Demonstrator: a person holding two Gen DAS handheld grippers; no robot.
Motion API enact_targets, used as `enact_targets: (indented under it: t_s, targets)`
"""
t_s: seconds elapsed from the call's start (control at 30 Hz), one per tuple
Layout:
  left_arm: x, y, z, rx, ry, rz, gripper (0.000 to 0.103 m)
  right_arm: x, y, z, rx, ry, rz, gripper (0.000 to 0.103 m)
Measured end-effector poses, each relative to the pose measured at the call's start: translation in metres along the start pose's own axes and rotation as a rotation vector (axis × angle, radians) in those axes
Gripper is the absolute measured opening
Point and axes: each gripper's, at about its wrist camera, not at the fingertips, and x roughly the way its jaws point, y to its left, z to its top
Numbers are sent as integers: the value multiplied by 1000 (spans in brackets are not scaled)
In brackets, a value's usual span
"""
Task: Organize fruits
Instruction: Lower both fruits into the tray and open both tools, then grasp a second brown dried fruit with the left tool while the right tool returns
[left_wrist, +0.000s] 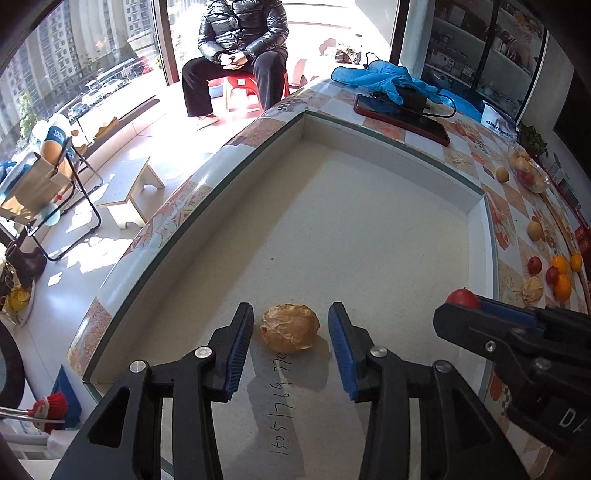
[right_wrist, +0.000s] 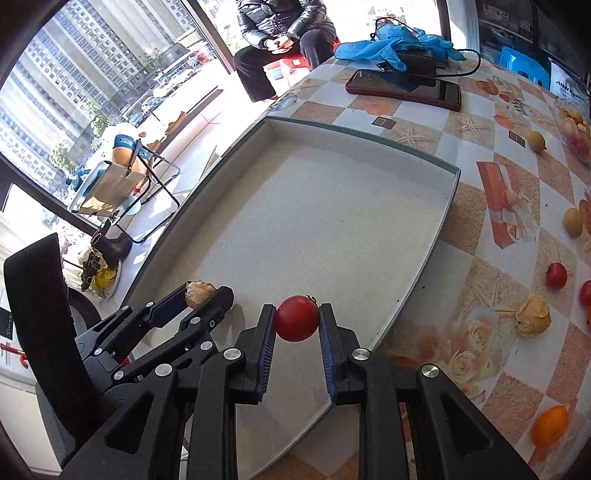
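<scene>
the papery tan fruit (left_wrist: 290, 328) lies on the floor of the white tray (left_wrist: 388, 146), between my left fingers (left_wrist: 243, 332), which stand released and clear of it. my right fingers (right_wrist: 269, 325) are clenched on a red fruit (right_wrist: 297, 318) above the tray's near edge. i judge that letting go from this height could send it rolling into the tan one, or back over the rim onto the worktop (right_wrist: 480, 236).

The shallow white rectangular tray (right_wrist: 369, 206) lay almost bare, its far half open for passage. Only a tan crinkled fruit (left_wrist: 290, 326) sat near its front (between the left claw's (left_wrist: 290, 334) parted pads). Scattered fruit crowded the patterned counter (right_wrist: 491, 280) rightward.
</scene>
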Motion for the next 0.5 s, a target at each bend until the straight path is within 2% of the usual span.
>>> enact_targets:
  t_s: [0.03,0.07,0.1,0.17,0.27,0.5]
  targets:
    - [-2,1,-1,-2,-13,7,70,1,0,0,0,8,-6,43]
    - [-4,2,-1,-9,-29,31,72,-1,-1,-1,1,3,-20,66]
    - [-7,4,-1,-13,-44,38,75,-6,-3,-2,0,-27,-25,71]
    - [-10,6,0,-22,-49,25,78,-17,-7,-3,7,-73,-33,100]
    - [-15,2,-1,-18,-61,29,78,-39,-17,-7,42,-142,-21,103]
    - [-37,-39,-7,81,-125,-25,78,-83,-68,-30,136,-234,-147,103]
